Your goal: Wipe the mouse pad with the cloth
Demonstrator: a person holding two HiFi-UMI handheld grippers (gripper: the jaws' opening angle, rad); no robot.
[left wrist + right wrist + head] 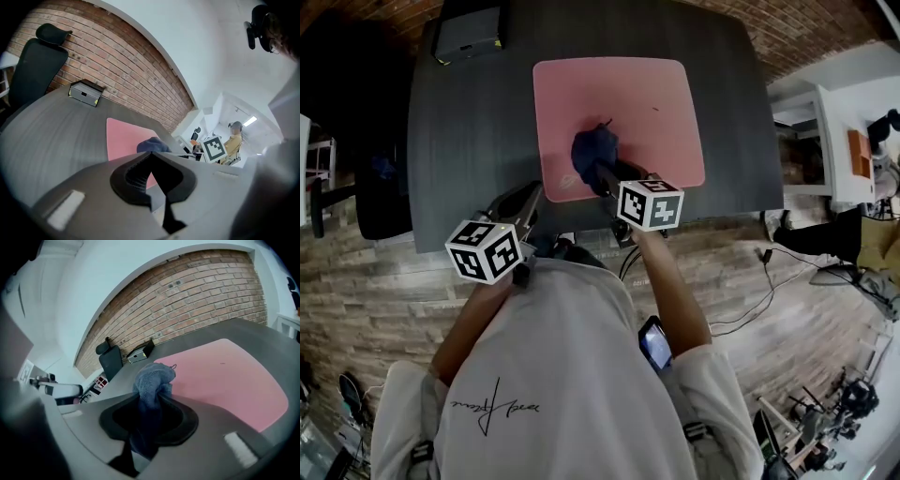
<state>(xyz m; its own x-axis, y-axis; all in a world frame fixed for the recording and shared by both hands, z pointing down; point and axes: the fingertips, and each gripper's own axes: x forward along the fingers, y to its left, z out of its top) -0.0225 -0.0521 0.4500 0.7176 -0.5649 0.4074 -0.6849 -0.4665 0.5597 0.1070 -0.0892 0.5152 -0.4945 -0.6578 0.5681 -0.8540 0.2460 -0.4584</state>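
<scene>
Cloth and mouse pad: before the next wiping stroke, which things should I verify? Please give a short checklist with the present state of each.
1. The cloth is clamped in the right claw: ok, the jaws are shut on it.
2. The cloth is over the pink mouse pad: ok, at its near left part.
3. The cloth presses flat on the mouse pad: cannot tell.
4. The left claw is off the mouse pad: ok, jaws together, nothing between them, held at the near edge of the table.
5. Nothing else lies on the mouse pad: ok; the black box stands at the table's far left corner.
</scene>
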